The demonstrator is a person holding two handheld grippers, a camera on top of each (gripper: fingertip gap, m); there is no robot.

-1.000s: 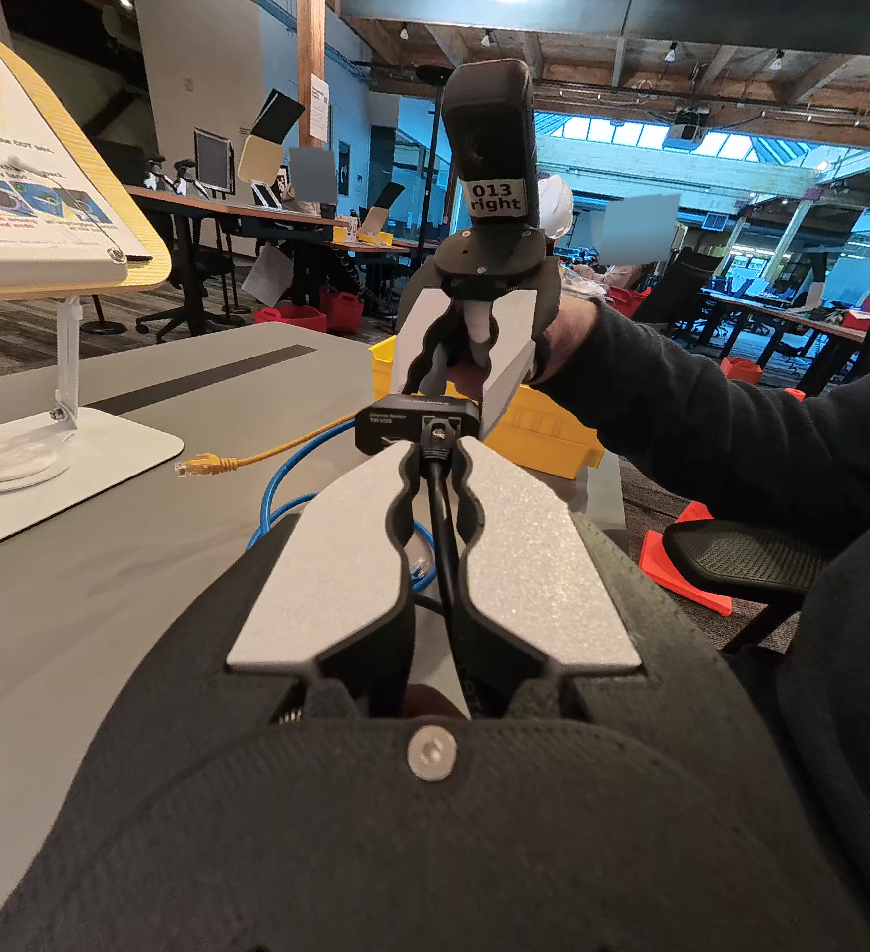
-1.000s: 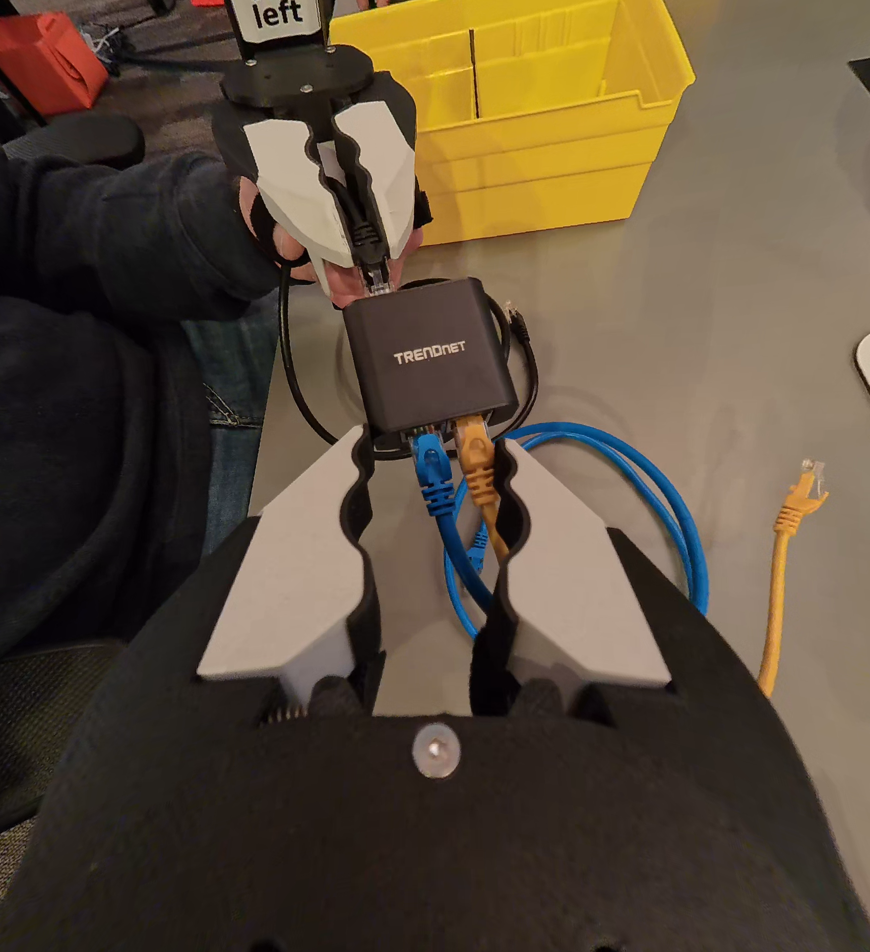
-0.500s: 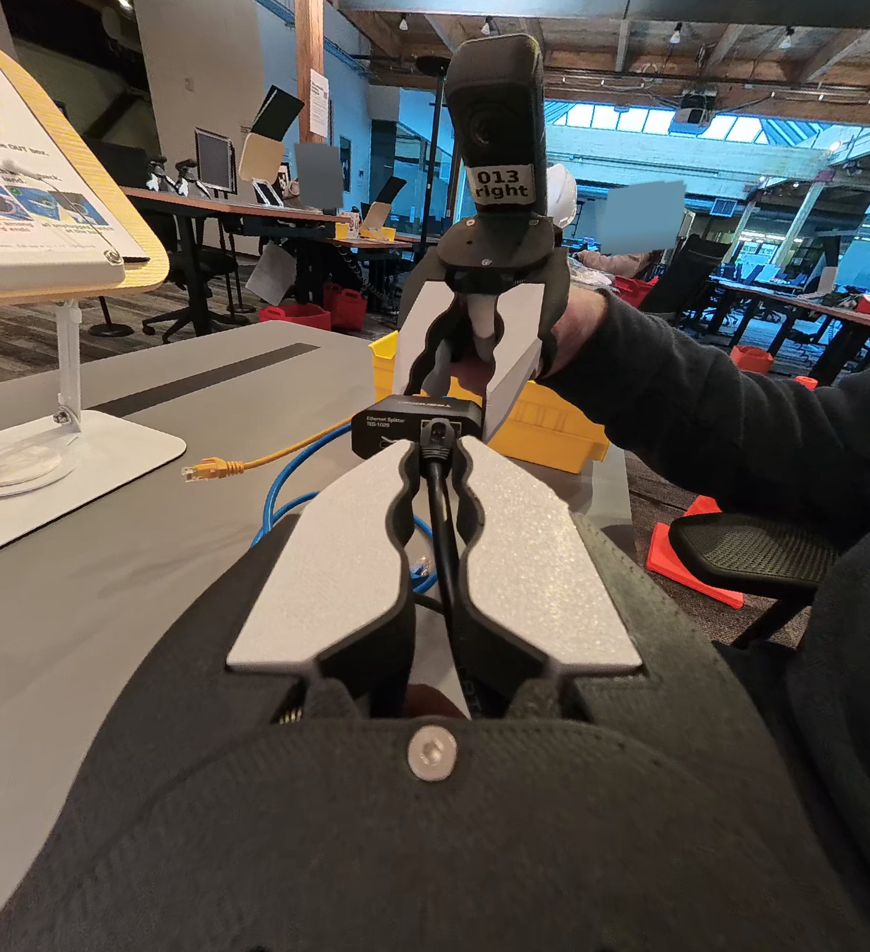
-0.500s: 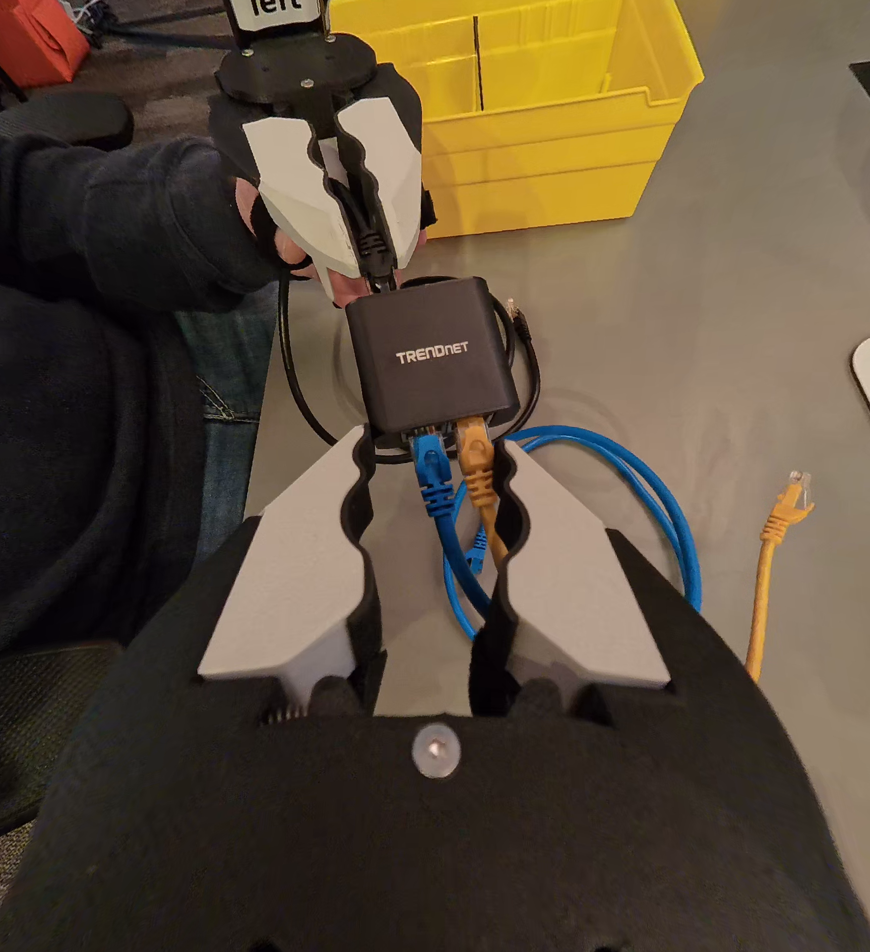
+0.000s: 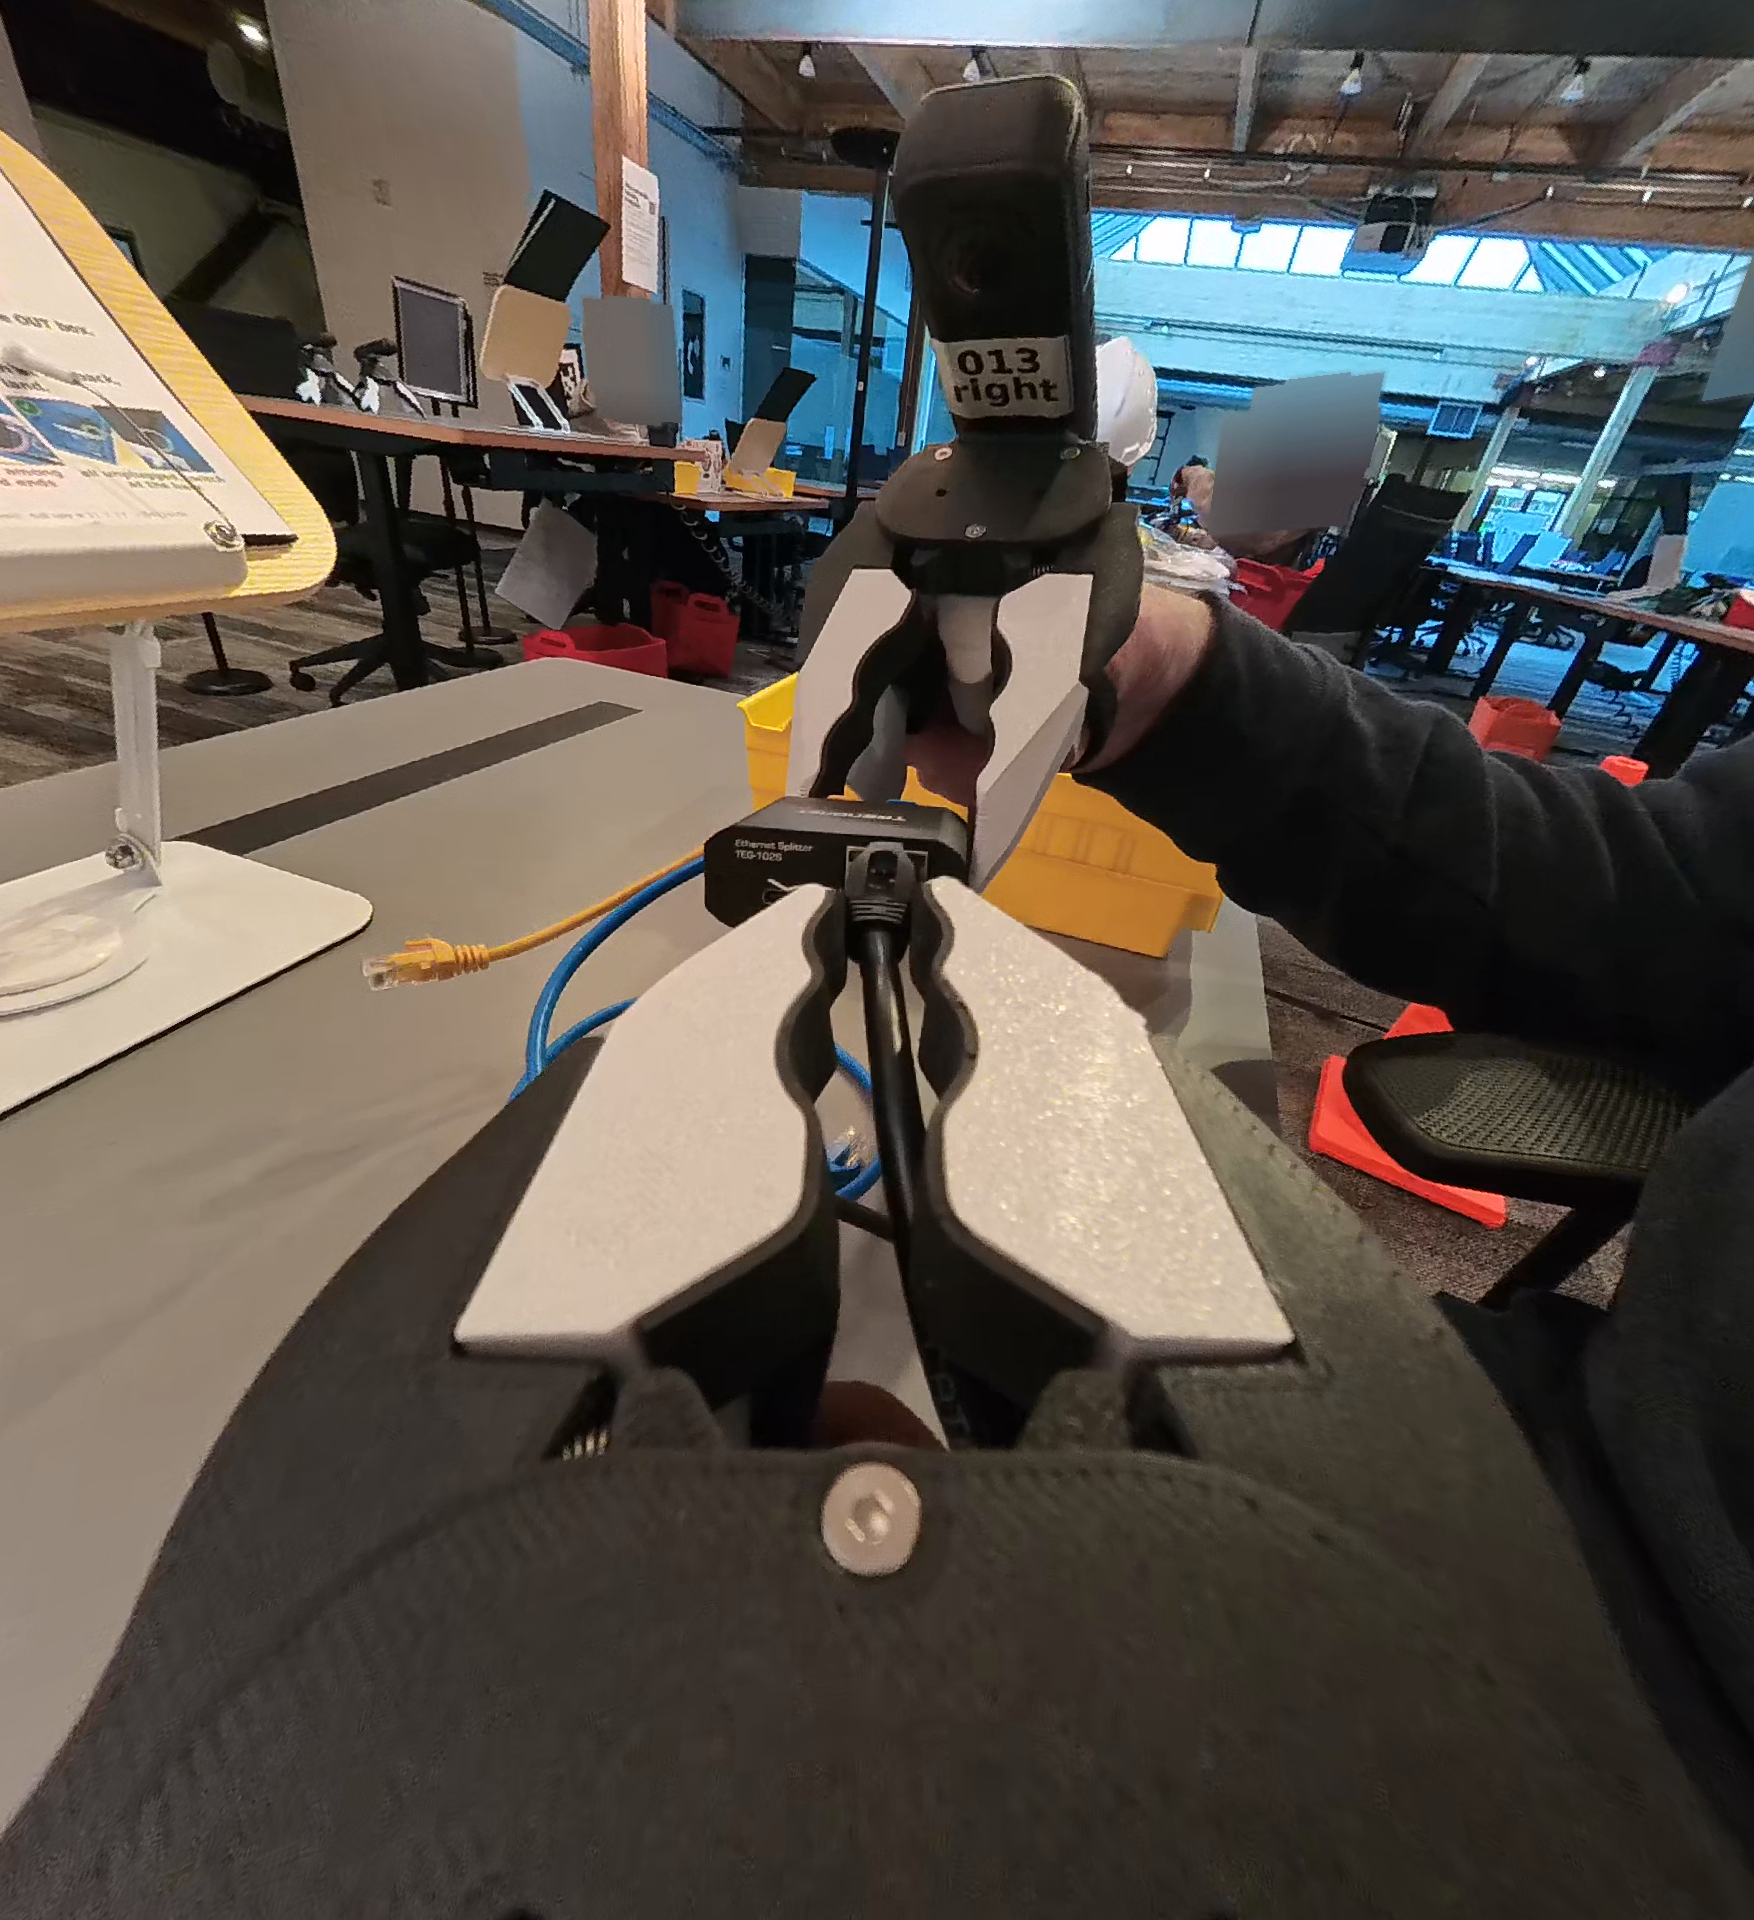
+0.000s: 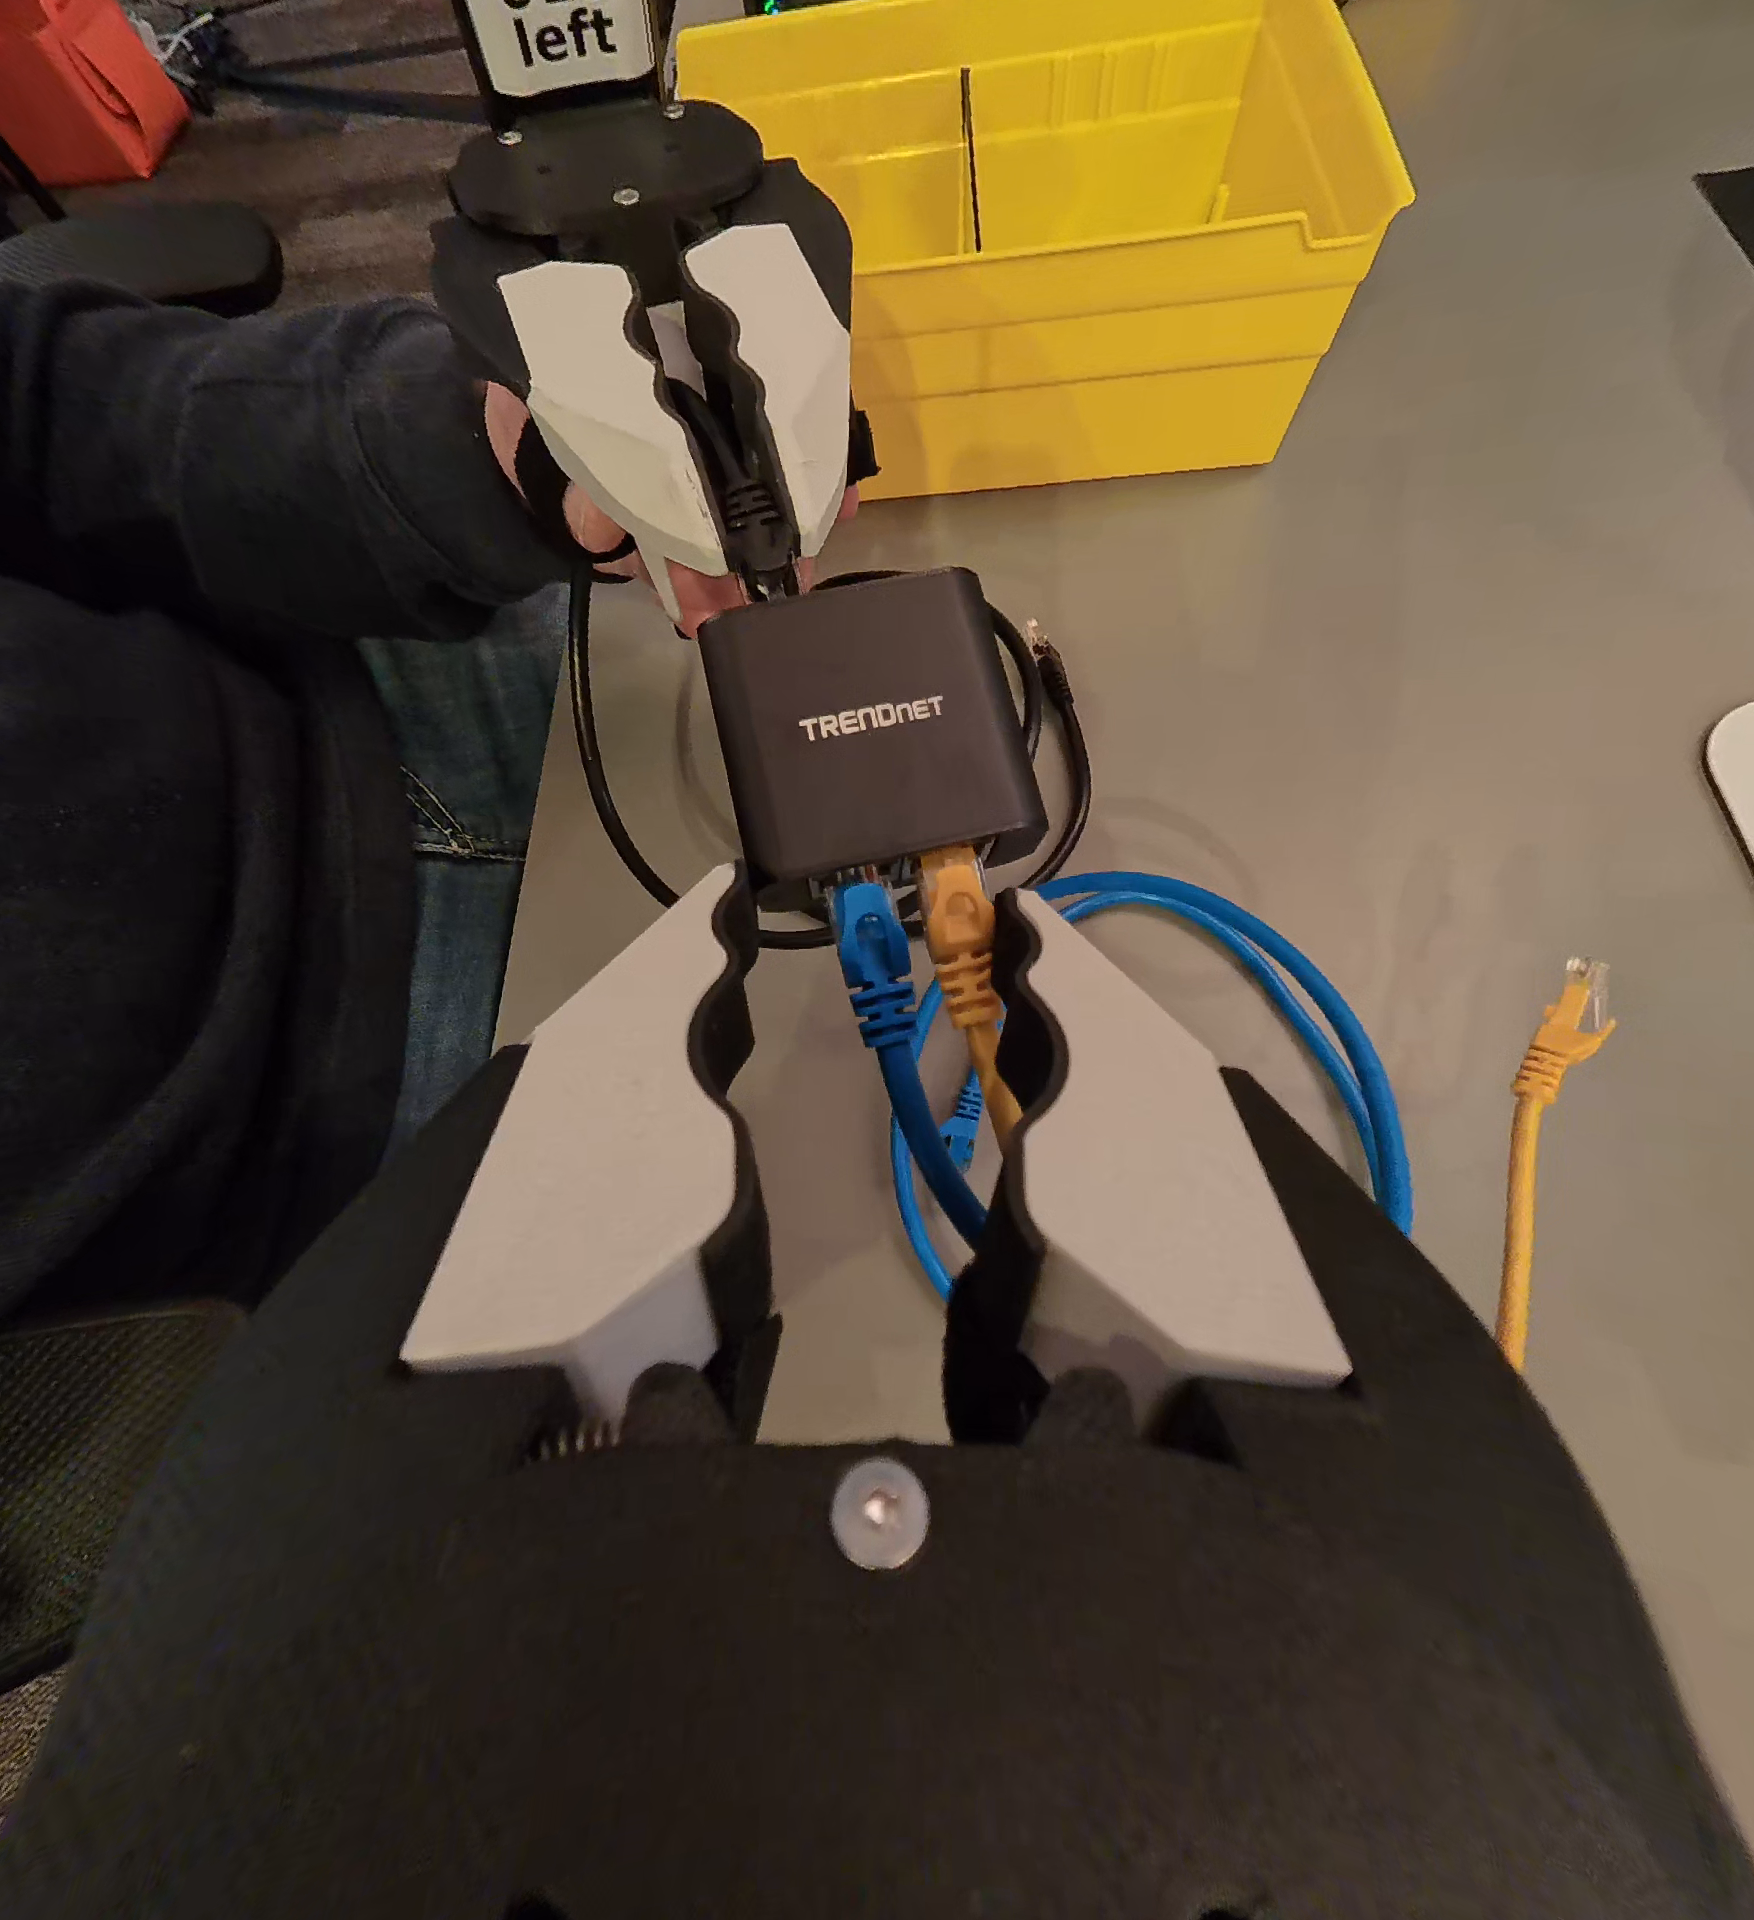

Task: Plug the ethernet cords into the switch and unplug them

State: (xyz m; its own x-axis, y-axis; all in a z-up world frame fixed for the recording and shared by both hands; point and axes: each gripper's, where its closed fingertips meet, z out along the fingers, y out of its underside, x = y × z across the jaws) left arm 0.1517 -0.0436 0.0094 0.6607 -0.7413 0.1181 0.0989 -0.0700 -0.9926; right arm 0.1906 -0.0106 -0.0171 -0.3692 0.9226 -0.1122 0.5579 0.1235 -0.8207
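Note:
The black switch (image 6: 868,727) is held just above the grey table, pinched at its near end by my right gripper (image 6: 873,894), which is shut on it. A blue cord (image 6: 873,956) and an orange cord (image 6: 961,925) are plugged into its near side. My left gripper (image 5: 878,894) is shut on the black cord (image 5: 888,1039), whose plug sits in the port on the switch's (image 5: 821,852) opposite side. The right gripper (image 5: 904,800) shows there behind the switch. The left gripper (image 6: 748,561) shows in the right wrist view.
A yellow bin (image 6: 1112,343) stands just beyond the switch. The orange cord's loose end (image 6: 1569,1018) lies on the table to the right, blue loops (image 6: 1320,1018) beside it. A white stand base (image 5: 125,935) holds an instruction board. The table edge and a chair are close by. The gap from one gripper's tips to the other's is roughly 7 cm.
My left gripper pushed the black plug forward. It was just outside the switch and now sits in the port. The right gripper kept holding the switch.

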